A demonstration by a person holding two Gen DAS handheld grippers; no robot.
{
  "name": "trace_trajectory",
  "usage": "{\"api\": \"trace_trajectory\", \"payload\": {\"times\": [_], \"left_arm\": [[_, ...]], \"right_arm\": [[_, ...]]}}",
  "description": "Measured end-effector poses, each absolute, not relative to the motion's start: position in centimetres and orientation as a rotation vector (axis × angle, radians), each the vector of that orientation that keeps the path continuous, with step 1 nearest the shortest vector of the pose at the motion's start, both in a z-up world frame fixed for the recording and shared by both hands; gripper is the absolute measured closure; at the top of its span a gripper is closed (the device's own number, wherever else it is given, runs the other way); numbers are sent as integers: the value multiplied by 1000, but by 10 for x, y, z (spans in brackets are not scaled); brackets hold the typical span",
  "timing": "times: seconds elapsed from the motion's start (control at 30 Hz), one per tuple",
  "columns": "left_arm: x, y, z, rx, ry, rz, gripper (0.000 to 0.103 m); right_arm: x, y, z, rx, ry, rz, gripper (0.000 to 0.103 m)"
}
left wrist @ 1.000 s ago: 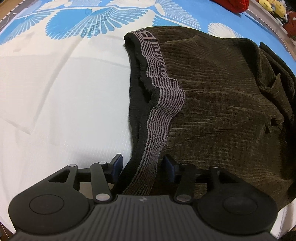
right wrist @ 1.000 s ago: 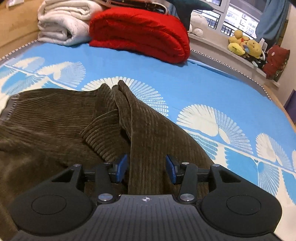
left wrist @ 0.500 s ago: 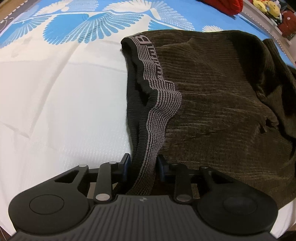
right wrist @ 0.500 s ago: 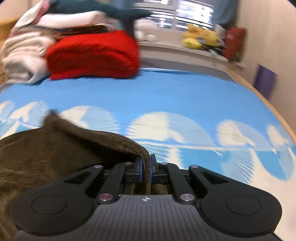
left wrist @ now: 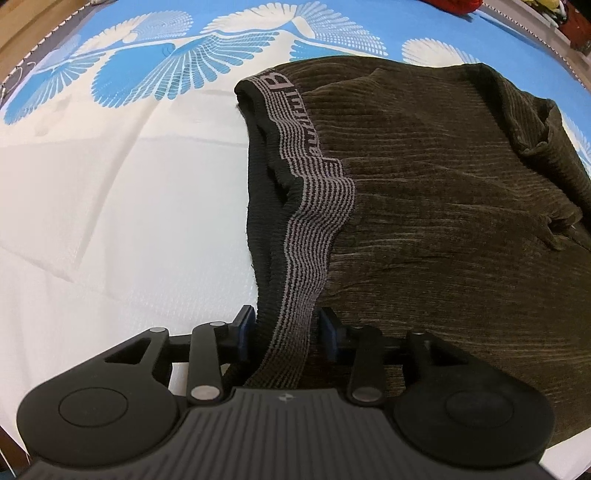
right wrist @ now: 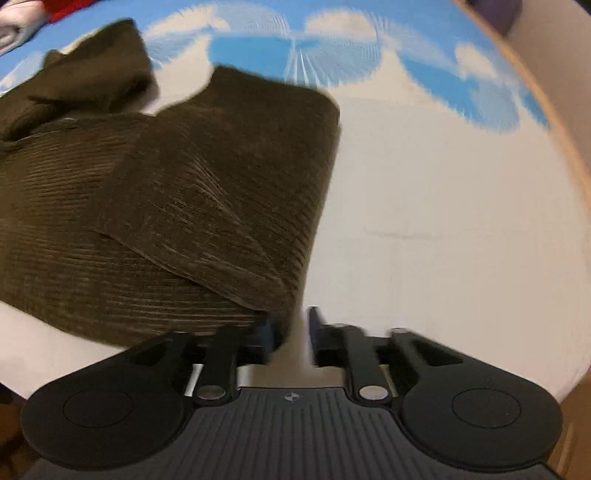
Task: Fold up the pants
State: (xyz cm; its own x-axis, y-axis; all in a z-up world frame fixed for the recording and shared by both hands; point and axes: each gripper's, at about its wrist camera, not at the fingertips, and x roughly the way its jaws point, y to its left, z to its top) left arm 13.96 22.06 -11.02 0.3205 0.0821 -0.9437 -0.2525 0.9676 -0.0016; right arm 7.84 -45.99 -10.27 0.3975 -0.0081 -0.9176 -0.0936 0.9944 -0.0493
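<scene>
Dark olive corduroy pants (left wrist: 443,221) lie on the bed, with their striped grey waistband (left wrist: 314,206) running down toward my left gripper (left wrist: 288,328). Its jaws are opening. The waistband lies between them and the pads stand slightly off it. In the right wrist view, blurred by motion, a pant leg (right wrist: 240,166) lies folded over the rest of the pants (right wrist: 74,221). My right gripper (right wrist: 291,328) sits at the leg's near corner with its jaws opening. The cloth edge is by the left pad and white sheet shows in the gap.
The blue and white patterned bed sheet (left wrist: 110,221) spreads left of the pants and, in the right wrist view, the sheet (right wrist: 443,221) lies to their right. A wooden bed edge (right wrist: 554,129) curves along the right side. A red blanket (right wrist: 70,5) shows at the far corner.
The left jaws closed on the waistband, then widened again. The right gripper shut on the pant leg, swept it across over the pants, and its jaws have now parted.
</scene>
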Motion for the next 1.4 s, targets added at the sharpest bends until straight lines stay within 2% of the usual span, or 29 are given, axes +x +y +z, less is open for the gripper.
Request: {"api": "trace_trajectory", "payload": {"times": [0.2, 0.4, 0.47, 0.53, 0.67, 0.9, 0.93, 0.97, 1.0, 1.03, 1.17, 1.3, 1.4], "left_arm": [[138, 222, -108, -171, 1220, 216, 59], [140, 224, -109, -172, 1227, 200, 57], [141, 223, -111, -160, 1230, 198, 56], [143, 222, -112, -158, 1233, 193, 55], [143, 223, -114, -171, 1233, 196, 54], [143, 227, -114, -184, 1235, 191, 53], [143, 226, -115, -182, 1236, 194, 53], [144, 226, -115, -178, 1236, 197, 53], [144, 224, -115, -169, 1237, 199, 53], [145, 223, -115, -161, 1237, 201, 53], [143, 223, -114, -162, 1229, 207, 62], [141, 226, -113, -173, 1223, 201, 65], [140, 225, -112, -162, 1221, 197, 66]], "right_arm": [[83, -439, -69, -221, 915, 126, 70], [101, -401, -51, -332, 783, 175, 67], [103, -390, -52, -315, 792, 241, 61], [106, -369, -65, -356, 836, 328, 58], [104, -323, -102, -562, 897, 439, 58], [108, -305, -131, -679, 958, 475, 60], [107, -306, -131, -678, 955, 472, 61], [108, -307, -130, -673, 950, 464, 69], [110, -309, -130, -669, 944, 450, 81], [114, -313, -129, -647, 943, 438, 98], [122, -347, -99, -472, 834, 302, 98], [128, -453, -48, -52, 669, -116, 100], [104, -554, -53, 294, 706, -551, 103]]}}
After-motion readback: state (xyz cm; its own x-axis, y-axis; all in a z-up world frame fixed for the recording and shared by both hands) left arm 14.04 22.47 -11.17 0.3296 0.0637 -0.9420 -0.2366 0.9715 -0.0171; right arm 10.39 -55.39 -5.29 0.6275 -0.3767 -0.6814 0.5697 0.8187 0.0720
